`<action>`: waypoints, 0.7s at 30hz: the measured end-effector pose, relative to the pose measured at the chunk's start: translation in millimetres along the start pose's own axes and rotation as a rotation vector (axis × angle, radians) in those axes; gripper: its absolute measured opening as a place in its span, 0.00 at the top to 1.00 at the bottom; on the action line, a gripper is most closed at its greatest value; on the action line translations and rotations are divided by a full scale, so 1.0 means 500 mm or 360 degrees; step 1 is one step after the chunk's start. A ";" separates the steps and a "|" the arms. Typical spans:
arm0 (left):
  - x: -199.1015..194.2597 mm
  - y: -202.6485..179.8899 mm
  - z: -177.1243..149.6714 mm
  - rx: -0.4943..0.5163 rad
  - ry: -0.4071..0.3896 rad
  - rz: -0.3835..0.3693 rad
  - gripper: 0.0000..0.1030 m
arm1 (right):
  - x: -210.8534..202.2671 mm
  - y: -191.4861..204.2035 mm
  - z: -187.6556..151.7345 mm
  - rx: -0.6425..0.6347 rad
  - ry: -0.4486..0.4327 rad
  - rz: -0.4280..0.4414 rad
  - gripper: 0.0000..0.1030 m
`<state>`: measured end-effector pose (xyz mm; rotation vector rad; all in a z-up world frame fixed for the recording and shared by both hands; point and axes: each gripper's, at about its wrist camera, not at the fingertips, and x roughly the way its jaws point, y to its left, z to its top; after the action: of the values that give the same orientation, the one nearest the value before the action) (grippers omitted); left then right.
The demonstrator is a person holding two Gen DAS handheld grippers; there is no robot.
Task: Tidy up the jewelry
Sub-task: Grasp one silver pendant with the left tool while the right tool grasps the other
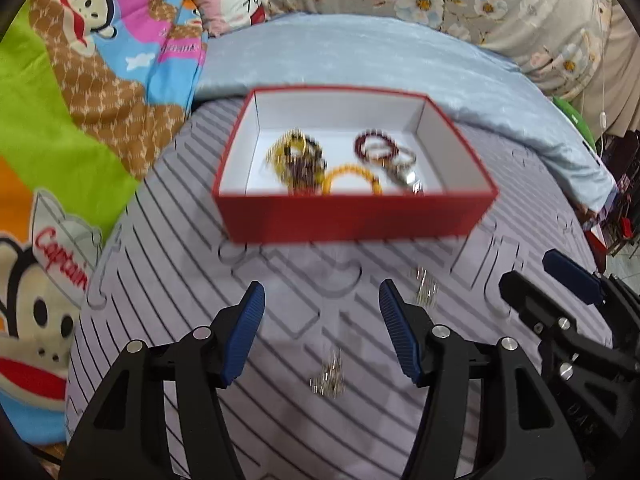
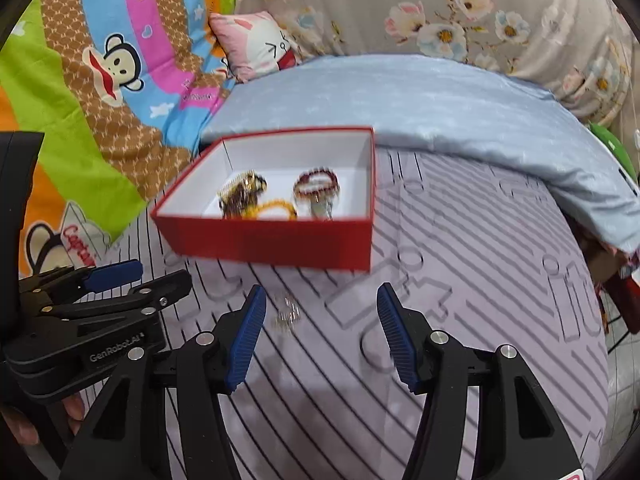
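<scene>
1. Hovering with jaws spread and empty, the left gripper [image 1: 322,334] frames a small silvery jewelry piece [image 1: 329,376] on the striped sheet [image 1: 160,240]; the right gripper [image 2: 320,336], equally open and holding nothing, has another silvery piece [image 2: 289,314] just beside its left pad.
2. Closing on such tiny metal could pinch the soft sheet instead, or flick a piece away (both are blurred, so earrings or clips is only a guess).
3. Crowding is a risk: the two grippers work side by side.
4. Beyond, the red box [image 1: 352,220] already holds beaded bracelets [image 1: 376,148].
5. Farther back lie a blue blanket [image 1: 360,60], cartoon bedding [image 1: 100,60] and floral fabric [image 1: 500,8].
</scene>
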<state>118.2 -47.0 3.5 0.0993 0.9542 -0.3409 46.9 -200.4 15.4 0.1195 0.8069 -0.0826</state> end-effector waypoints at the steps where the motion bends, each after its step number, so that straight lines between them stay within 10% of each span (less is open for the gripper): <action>1: 0.005 0.002 -0.015 -0.0007 0.0023 -0.0007 0.45 | 0.002 -0.001 -0.014 0.0003 0.0022 -0.0003 0.45; 13: 0.048 0.001 -0.098 0.0027 0.0102 0.0037 0.55 | 0.030 0.004 -0.098 0.0046 0.0160 0.0015 0.46; 21: 0.048 0.000 -0.095 0.0023 0.0090 0.0002 0.93 | 0.051 0.014 -0.088 0.0046 0.0177 0.0060 0.55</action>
<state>93.7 -41.9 -43.5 0.1235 1.0076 -0.3455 33.8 -187.9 -32.8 0.1678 0.9146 -0.0526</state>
